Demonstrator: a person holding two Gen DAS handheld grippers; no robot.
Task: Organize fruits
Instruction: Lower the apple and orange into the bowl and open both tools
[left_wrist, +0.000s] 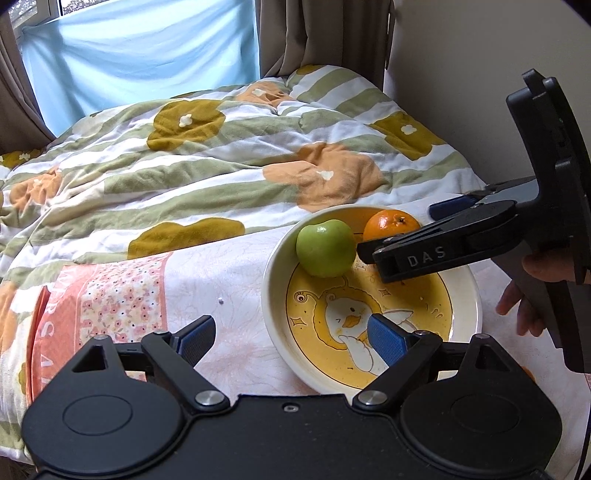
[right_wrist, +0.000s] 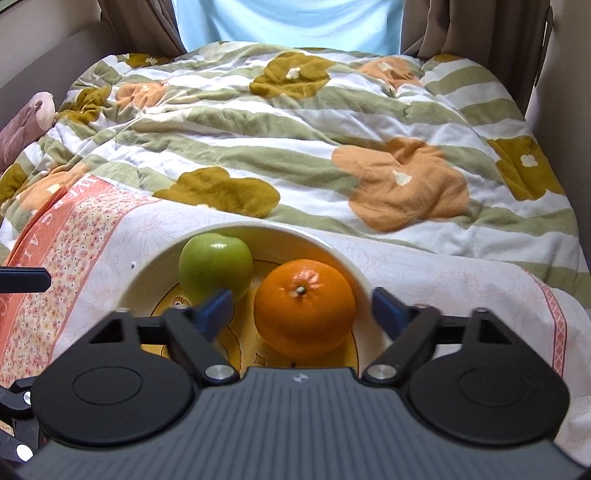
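The right gripper (right_wrist: 301, 306) hangs over the near side of the cream-rimmed ceramic bowl with a yellow cartoon-duck base (right_wrist: 155, 266), jaws spread wide and gripping nothing. Between its blue pads sits the round orange tangerine (right_wrist: 304, 308), stem end up, resting on the bowl floor with a clear gap to each pad. The left-hand pad (right_wrist: 218, 308) shows in front of the smooth green apple (right_wrist: 214, 267), which lies behind and to the left of the tangerine, against the bowl's far-left wall; whether the pad touches the apple I cannot tell. The two fruits sit just beside each other.

From the left wrist view, the left gripper (left_wrist: 291, 338) is also wide open and empty, straddling the bowl's (left_wrist: 271, 280) near-left rim: one pad is over the duck picture inside, the other outside over the white floral-print cloth with a pink patterned border (left_wrist: 207, 273). The apple (left_wrist: 325, 247) and tangerine (left_wrist: 389, 223) sit at the far side of the bowl, well ahead of these fingers. The right gripper (left_wrist: 391, 236) reaches in from the right, its black finger tip close to the apple.

The near half of the bowl is bare. Beyond it spreads a rumpled green-and-white striped quilt with orange and mustard flowers (left_wrist: 221, 147), reaching to the curtains and a wall on the right.
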